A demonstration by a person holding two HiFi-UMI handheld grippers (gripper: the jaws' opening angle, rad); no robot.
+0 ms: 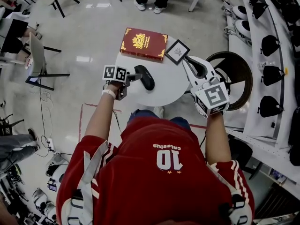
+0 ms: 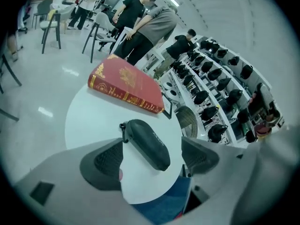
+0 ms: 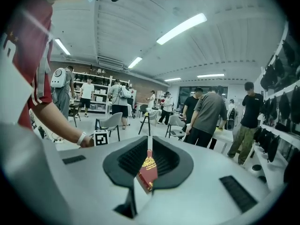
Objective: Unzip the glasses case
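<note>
The black oval fabric glasses case [image 1: 144,77] lies closed on the round white table [image 1: 171,90], untouched between the wide-open jaws of the left gripper [image 2: 152,159]. The right gripper [image 3: 149,161] is nearly shut, apparently on nothing. Unless it is pinned, the case could slide when its zip is tugged.

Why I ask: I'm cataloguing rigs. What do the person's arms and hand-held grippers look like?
The left hand-held gripper and right hand-held gripper each have a pale grey body, black ribbed pads and a cube of black-and-white square markers. The person wears a red short-sleeved jersey with white stripes and a white 10, plus a white wristband on the left wrist.
</note>
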